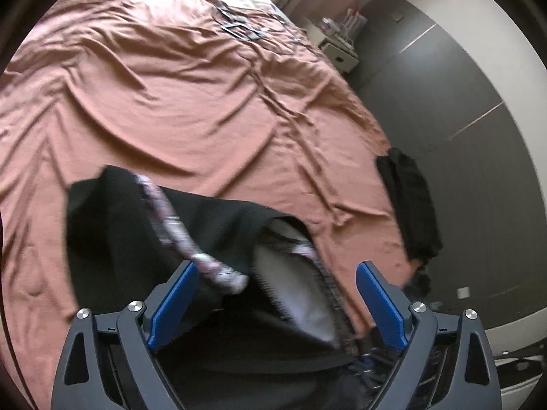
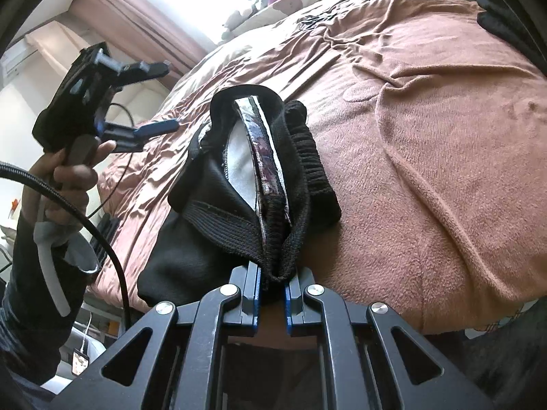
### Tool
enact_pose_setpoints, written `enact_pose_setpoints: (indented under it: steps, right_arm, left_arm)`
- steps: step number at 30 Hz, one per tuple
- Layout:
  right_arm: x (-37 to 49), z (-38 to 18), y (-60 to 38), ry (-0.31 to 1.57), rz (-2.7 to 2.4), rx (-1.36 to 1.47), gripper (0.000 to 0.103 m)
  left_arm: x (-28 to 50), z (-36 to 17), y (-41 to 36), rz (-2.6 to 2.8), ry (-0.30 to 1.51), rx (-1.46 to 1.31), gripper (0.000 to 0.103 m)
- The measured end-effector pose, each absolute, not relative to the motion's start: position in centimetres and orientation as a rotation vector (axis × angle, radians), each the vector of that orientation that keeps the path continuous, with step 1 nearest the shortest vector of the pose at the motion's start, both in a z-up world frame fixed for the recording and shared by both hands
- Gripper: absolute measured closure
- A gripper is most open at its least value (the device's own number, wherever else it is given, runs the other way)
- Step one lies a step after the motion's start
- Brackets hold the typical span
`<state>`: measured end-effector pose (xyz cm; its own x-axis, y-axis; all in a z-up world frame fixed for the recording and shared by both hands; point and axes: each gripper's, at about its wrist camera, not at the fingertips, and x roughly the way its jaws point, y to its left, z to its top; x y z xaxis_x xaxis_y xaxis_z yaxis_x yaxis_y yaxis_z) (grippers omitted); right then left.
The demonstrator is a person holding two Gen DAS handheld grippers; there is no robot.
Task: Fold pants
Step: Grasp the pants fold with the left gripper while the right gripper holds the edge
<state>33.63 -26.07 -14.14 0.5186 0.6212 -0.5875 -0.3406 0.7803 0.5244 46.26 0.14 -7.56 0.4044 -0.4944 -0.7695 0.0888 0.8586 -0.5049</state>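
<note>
Left gripper (image 1: 275, 294) reads spread wide on my feed, black pants (image 1: 143, 225) bunched beneath on the pink bedspread (image 1: 171, 102). Right wrist: my right gripper (image 2: 272, 285) pinches the pants' ribbed waistband (image 2: 273, 239).

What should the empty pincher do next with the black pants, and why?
Probably bring the left gripper down to grab the pants at the waistband. Its jaws are open and hold nothing, while the right gripper alone pinches the bunched waistband over the bed.
</note>
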Motion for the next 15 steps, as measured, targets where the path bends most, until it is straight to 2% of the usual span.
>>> enact_pose_setpoints:
  steps: [10, 13, 15]
  right_arm:
    - [33.8, -14.3, -26.3, 0.85, 0.589, 0.38, 0.096]
    - [33.9, -14.4, -26.4, 0.855, 0.591, 0.382, 0.096]
    - [34.0, -14.4, -26.5, 0.857, 0.59, 0.382, 0.096]
  left_arm:
    - [47.1, -12.0, 1.9, -0.339, 1.164, -0.569, 0.01]
    - [47.4, -13.3, 1.7, -0.303, 1.204, -0.561, 0.019]
    - [47.6, -14.2, 1.8, -0.284, 1.23, -0.566, 0.029]
